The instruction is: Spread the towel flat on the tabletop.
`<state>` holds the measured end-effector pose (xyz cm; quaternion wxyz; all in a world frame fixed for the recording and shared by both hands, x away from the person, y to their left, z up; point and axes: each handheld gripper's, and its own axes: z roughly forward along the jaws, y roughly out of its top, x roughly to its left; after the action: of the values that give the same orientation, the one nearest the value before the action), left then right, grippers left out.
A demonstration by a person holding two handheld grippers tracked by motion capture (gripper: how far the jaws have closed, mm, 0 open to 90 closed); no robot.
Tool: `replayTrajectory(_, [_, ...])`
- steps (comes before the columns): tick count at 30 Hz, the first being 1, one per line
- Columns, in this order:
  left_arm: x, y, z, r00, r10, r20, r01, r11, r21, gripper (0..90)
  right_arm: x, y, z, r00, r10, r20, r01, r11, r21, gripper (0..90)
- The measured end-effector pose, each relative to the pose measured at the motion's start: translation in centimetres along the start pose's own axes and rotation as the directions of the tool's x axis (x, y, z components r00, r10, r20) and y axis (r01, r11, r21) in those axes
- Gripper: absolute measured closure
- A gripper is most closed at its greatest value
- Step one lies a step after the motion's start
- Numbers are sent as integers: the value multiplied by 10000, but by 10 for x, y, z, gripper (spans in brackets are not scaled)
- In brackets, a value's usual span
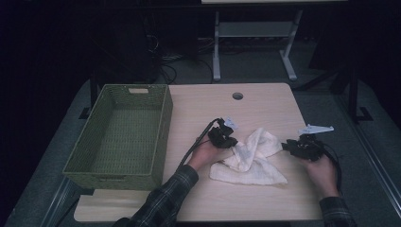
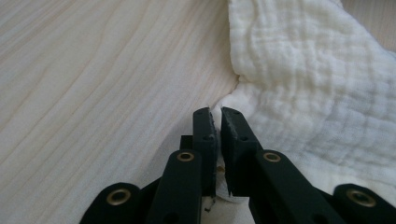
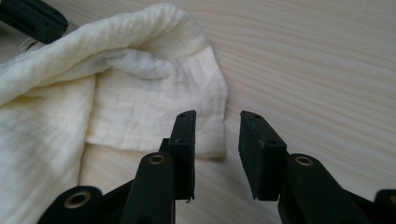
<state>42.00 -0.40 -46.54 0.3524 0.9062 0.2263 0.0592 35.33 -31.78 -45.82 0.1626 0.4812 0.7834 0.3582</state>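
A crumpled white cloth [image 1: 253,161] lies on the light wooden table [image 1: 236,113] between my two hands. My left gripper [image 1: 231,142] is at the cloth's left edge. In the left gripper view its jaws [image 2: 217,114] are pinched on a small fold of the cloth [image 2: 317,84]. My right gripper [image 1: 286,145] sits at the cloth's right corner. In the right gripper view it [image 3: 217,122] stands open, low over the table, with the cloth's corner [image 3: 140,107] reaching just in front of the gap. The left gripper's jaw [image 3: 32,18] shows at the top left of that view.
A green woven basket [image 1: 163,127] with nothing in it stands on the left part of the table, close to my left forearm. A round cable hole [image 1: 237,96] is near the table's far edge. Beyond the table are desk legs and cables on the floor.
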Motion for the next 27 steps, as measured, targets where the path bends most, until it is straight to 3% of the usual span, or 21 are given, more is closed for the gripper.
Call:
replayTrajectory(5, [3,3,-8,9998,-154,-117,150,9993,-339,860,-2,0,17,9999,141,-90,-136,9984,558,681])
replayTrajectory(7, [4,3,-10,9997,-222,-142,215,9988,-442,861,-1,0,18,9998,156,-101,-150,9986,515,699])
replayTrajectory(11, [9,6,-24,9988,-339,-354,313,9969,-727,865,0,0,18,9995,147,-263,-133,9986,520,851])
replayTrajectory(17, [15,7,-41,9964,-557,-638,486,9929,-1082,866,2,5,16,9995,-67,-301,80,9990,435,875])
replayTrajectory(23, [24,8,-65,9891,-903,-1162,716,9852,-1560,867,2,20,8,9991,-281,-332,285,9995,127,877])
replayTrajectory(24, [29,8,-74,9846,-1061,-1386,808,9809,-1770,867,1,26,7,9988,-404,-290,405,9992,20,878])
replayTrajectory(27, [35,8,-82,9795,-1194,-1623,876,9778,-1904,867,-1,32,6,9986,-470,-235,470,9989,0,878])
